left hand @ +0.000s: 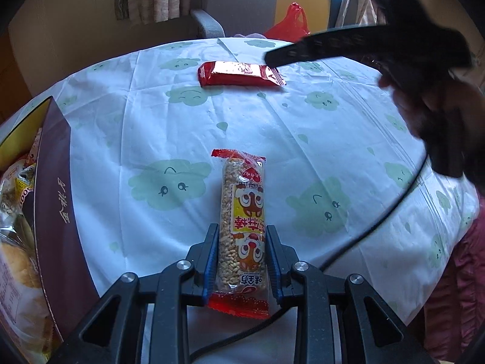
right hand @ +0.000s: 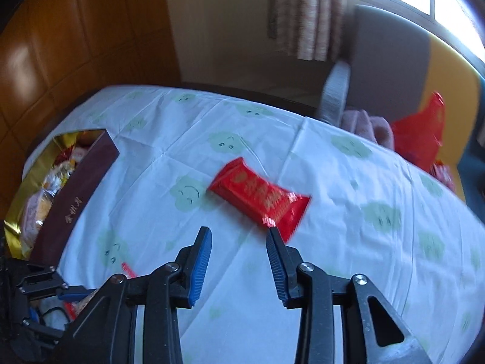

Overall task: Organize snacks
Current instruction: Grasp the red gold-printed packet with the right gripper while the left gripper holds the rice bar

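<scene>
**Puffed-rice bar pinched, red packet lying free**

Ribbed blue pads of the left gripper (left hand: 242, 261) pinch a clear, crinkly puffed-rice bar (left hand: 242, 212) resting on the desk (left hand: 318, 127). Right gripper (right hand: 239, 239) jaws stand spread, empty, just short of a glossy red foil packet (right hand: 257, 197). Maroon gold-lined box (right hand: 75, 179) holds wrapped snacks. Cloud-print cloth covers the desk; a curtain (right hand: 306, 12) hangs behind.

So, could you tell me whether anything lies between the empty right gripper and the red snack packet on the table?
Nothing visible does. The right gripper is open and empty, and only bare tablecloth separates it from the red packet just ahead, whose near end sits by one fingertip.
</scene>
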Motion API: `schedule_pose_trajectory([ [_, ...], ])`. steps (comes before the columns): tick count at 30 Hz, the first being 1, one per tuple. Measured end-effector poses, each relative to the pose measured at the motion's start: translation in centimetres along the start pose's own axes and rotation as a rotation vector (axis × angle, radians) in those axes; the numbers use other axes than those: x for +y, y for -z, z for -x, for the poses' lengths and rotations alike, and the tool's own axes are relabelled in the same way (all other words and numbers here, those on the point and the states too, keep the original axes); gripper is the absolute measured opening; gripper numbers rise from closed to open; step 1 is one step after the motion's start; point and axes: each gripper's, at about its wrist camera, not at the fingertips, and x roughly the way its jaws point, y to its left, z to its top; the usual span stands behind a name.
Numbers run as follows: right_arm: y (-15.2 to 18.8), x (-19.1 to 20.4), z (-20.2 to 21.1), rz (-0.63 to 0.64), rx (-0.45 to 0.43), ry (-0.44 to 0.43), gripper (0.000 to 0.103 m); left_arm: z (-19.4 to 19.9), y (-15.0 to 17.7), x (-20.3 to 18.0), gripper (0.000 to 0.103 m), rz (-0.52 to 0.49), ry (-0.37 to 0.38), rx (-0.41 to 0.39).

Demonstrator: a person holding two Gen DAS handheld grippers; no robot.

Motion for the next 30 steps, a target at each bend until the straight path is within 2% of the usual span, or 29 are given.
schedule_pose_trajectory([
  [2, -1.5, 0.3, -1.8, 0.078, 0.044, -0.003, 0.056, 0.0, 0.1, 0.0, 0.03, -0.005, 0.001, -0.002],
  [4, -2.6, 0.7, -3.6, 0.147, 0.095, -0.003, 0.062, 0.0, 0.1, 0.3, 0.03, 0.011, 0.016, -0.007],
  [6, -3.5, 1.1, -5.3, 0.218, 0.137, 0.03, 0.063, 0.0, 0.2, 0.4, 0.029, 0.016, 0.025, -0.01],
  [11, -5.0, 1.6, -8.9, 0.323, 0.213, 0.046, 0.065, 0.0, 0.2, 0.8, 0.029, 0.047, 0.045, -0.004],
  [13, -4.9, 1.4, -10.3, 0.315, 0.257, 0.052, 0.065, 0.0, 0.1, 0.9, 0.029, 0.049, 0.046, -0.002],
  [14, -4.9, 1.1, -10.5, 0.286, 0.266, 0.046, 0.05, 0.0, 0.1, 0.9, 0.029, 0.052, 0.046, -0.003],
  [15, -4.8, 1.0, -10.2, 0.258, 0.265, 0.04, 0.042, 0.0, 0.1, 0.9, 0.029, 0.054, 0.046, -0.002],
  [16, -4.6, 0.9, -9.8, 0.245, 0.265, 0.043, 0.038, 0.0, 0.1, 0.9, 0.029, 0.055, 0.045, -0.002],
  [20, -1.8, 1.2, -7.6, 0.226, 0.273, 0.084, 0.038, -0.1, 0.2, 1.0, 0.029, 0.07, 0.048, -0.008],
  [26, 4.5, 0.5, -2.9, 0.051, 0.283, 0.083, 0.038, 0.0, 0.4, 0.8, 0.029, 0.07, 0.035, -0.02],
  [30, 8.9, 0.9, 0.5, -0.054, 0.258, 0.065, 0.039, 0.2, 0.6, 0.7, 0.029, 0.069, 0.03, -0.023],
])
